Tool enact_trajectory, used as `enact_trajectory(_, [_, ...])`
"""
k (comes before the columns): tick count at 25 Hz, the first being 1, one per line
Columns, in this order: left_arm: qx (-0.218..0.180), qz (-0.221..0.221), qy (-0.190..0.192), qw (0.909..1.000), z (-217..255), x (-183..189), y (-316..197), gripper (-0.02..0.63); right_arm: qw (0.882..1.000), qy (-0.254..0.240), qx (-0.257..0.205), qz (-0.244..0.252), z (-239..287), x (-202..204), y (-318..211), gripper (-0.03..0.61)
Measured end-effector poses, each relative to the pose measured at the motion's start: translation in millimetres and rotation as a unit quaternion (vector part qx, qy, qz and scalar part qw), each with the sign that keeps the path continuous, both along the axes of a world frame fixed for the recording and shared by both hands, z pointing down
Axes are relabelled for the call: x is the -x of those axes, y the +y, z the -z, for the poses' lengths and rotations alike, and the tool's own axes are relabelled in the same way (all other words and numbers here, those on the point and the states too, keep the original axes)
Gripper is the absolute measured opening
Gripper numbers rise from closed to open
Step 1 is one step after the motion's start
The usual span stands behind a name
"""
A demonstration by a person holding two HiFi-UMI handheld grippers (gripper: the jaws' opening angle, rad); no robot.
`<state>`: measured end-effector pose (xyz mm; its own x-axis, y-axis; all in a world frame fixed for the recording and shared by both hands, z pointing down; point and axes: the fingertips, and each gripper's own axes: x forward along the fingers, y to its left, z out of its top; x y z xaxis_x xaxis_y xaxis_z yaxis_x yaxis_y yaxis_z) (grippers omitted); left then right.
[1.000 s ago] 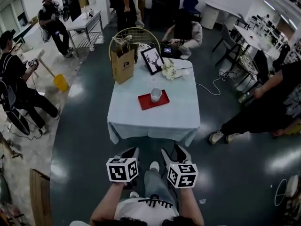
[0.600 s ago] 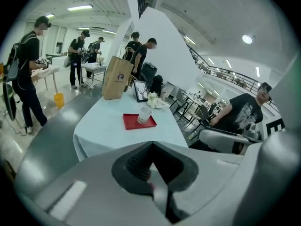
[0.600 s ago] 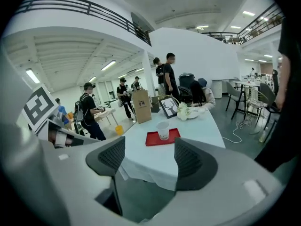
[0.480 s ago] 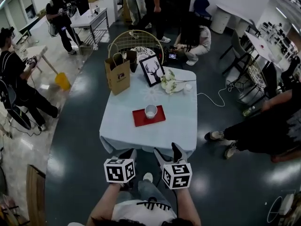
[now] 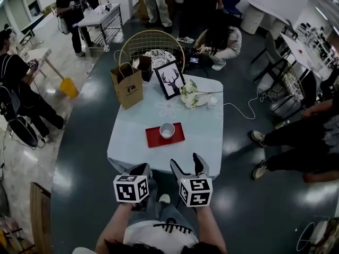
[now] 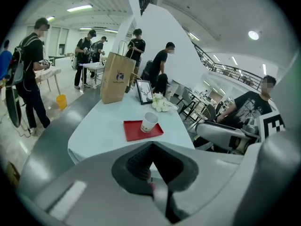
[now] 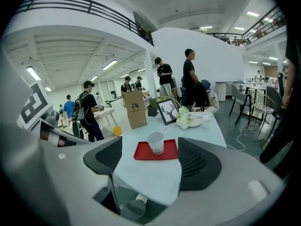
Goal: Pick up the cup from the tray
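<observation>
Pale-clothed table (image 5: 132,142) ahead: paper cup (image 5: 167,130) stands upright on red tray (image 5: 154,137), well apart from your grippers. Right gripper (image 5: 186,162) is empty and its jaws have just been opening. Left gripper (image 5: 142,169) jaws are together, empty. Cup looks light and crushable, so pinch it mid-wall, gently.

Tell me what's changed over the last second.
The left gripper and right gripper have moved in toward the near edge of the pale-blue cloth-covered table. The right gripper's jaws have just been opening, with nothing between them. The white paper cup stays upright on the flat red tray, untouched; the left jaws are together.
</observation>
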<state>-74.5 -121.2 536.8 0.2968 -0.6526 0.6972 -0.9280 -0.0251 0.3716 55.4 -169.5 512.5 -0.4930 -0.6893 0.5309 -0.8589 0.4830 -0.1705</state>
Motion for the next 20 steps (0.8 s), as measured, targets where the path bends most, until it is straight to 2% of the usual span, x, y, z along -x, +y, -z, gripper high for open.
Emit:
enact_trajectory(11, [0.025, -0.018, -0.004, 0.9995, -27, 27, -81, 0.000, 0.999, 0.026, 0.032, 0.026, -41, 48, -70, 0.439])
enact_trajectory(20, [0.056, -0.016, -0.001, 0.9983, -53, 48, -129, 0.000, 0.992, 0.092, 0.072, 0.048, -95, 70, -112, 0.472])
